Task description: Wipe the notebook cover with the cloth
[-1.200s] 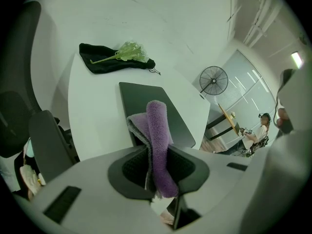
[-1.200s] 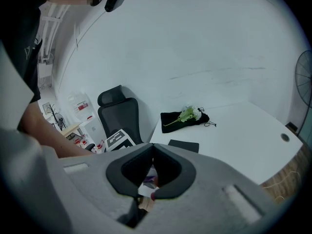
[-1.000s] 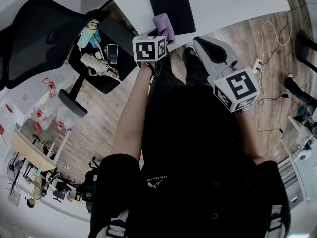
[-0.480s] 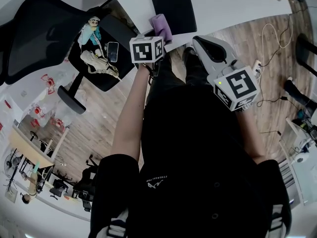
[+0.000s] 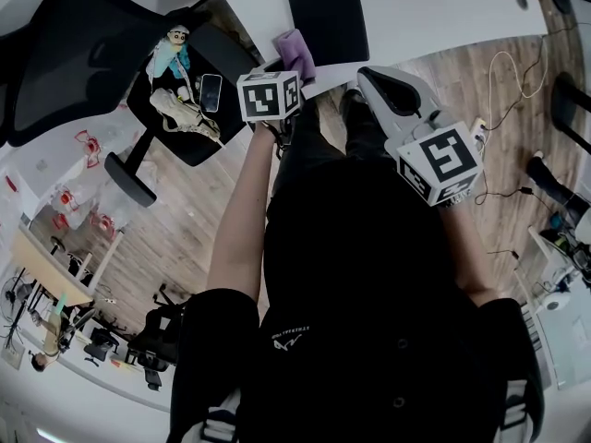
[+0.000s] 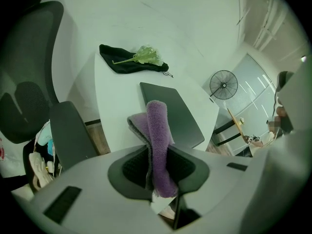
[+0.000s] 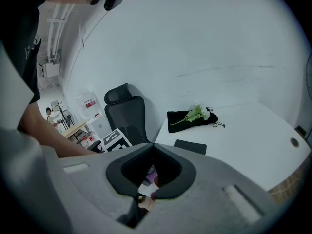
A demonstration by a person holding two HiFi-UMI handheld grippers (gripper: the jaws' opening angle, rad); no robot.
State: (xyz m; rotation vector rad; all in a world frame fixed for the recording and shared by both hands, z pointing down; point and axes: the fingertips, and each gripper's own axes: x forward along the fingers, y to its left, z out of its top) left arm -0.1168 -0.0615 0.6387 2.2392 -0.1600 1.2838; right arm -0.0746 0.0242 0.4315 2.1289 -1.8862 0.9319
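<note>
Notebook (image 6: 170, 113) is a flat, matte dark slab lying on the smooth white table (image 6: 117, 101), close to the front edge. My left gripper (image 6: 158, 152) is clamped tight on the cloth (image 6: 157, 121), a fuzzy purple fold with a gray back, right by the notebook's near corner. Right gripper (image 7: 153, 145) hangs off the table, jaws pressed together on nothing. A mesh office chair (image 6: 29, 96) crowds the table's left. A black pouch (image 6: 122, 65) with a green sprig (image 6: 144, 56) sits at the far end.
</note>
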